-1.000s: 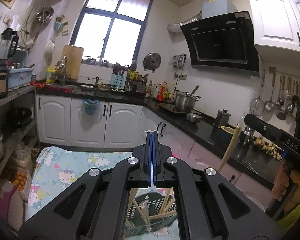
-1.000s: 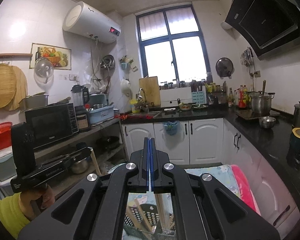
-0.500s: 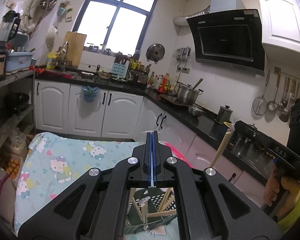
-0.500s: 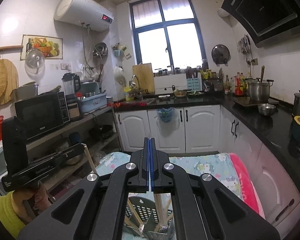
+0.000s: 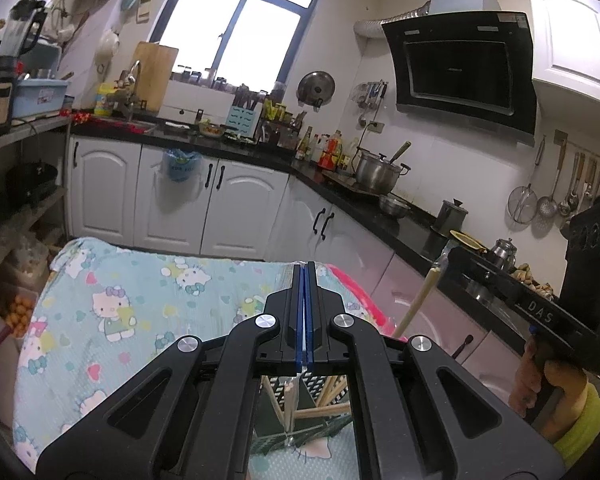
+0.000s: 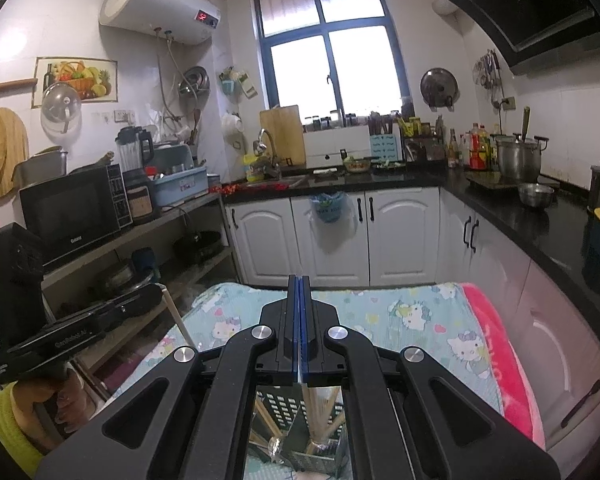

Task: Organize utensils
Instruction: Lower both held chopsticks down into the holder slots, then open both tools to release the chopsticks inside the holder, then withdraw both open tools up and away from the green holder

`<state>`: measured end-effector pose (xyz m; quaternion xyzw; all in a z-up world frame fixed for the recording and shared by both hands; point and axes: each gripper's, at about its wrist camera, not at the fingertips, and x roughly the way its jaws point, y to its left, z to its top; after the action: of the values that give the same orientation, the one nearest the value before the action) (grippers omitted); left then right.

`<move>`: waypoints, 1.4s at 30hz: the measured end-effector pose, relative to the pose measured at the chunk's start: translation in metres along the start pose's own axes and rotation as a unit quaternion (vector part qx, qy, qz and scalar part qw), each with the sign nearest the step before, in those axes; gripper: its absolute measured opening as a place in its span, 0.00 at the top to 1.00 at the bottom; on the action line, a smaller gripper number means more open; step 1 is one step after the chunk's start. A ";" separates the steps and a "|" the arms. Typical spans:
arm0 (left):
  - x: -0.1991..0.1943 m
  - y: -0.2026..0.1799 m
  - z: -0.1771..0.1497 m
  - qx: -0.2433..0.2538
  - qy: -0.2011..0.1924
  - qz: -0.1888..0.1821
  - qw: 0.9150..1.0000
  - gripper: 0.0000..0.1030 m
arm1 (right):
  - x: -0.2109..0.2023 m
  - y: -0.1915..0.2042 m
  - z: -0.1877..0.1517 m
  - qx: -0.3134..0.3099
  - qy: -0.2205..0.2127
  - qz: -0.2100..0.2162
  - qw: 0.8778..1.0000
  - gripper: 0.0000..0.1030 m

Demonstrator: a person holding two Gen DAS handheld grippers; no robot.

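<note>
Both grippers, left (image 5: 305, 316) and right (image 6: 299, 328), are pressed together, each pinching a pale stick: chopstick (image 5: 414, 304) in the right, another (image 6: 177, 316) in the left. Since a second ago both are seen lower, nearer the basket (image 6: 288, 408) below on the cloth (image 5: 148, 292); insertion is judged close. Sticks already crowd the basket. Open room is seen ahead; counter (image 5: 380, 216) edge lies right.

Counter (image 6: 440, 320) is covered by a light blue cartoon-cat cloth (image 5: 148, 300) with a pink border (image 6: 504, 364) along one side. A dark perforated basket (image 6: 284, 404) holding wooden utensils stands on the cloth.
</note>
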<state>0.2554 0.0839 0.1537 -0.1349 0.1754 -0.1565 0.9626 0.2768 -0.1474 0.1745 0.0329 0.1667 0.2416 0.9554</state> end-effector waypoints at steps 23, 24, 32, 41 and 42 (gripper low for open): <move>0.005 0.014 -0.040 -0.012 0.056 0.016 0.998 1.00 | 0.017 -0.007 -0.056 0.029 0.074 -0.021 0.997 0.97; 0.004 0.015 -0.041 -0.012 0.058 0.019 0.998 1.00 | 0.016 -0.008 -0.057 0.030 0.076 -0.022 0.996 0.96; -0.014 0.016 -0.046 -0.013 0.053 0.038 0.998 0.69 | 0.002 -0.012 -0.064 0.037 0.072 -0.034 0.996 0.61; -0.044 0.023 -0.047 -0.033 0.035 0.055 0.997 0.25 | -0.019 -0.016 -0.070 0.043 0.062 -0.040 0.996 0.47; -0.046 0.024 -0.047 -0.035 0.034 0.057 0.997 0.21 | -0.021 -0.016 -0.070 0.043 0.061 -0.040 0.996 0.47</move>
<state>0.2026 0.1124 0.1178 -0.1526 0.2206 -0.0999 0.9582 0.2431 -0.1723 0.1122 0.0527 0.2361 0.1977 0.9499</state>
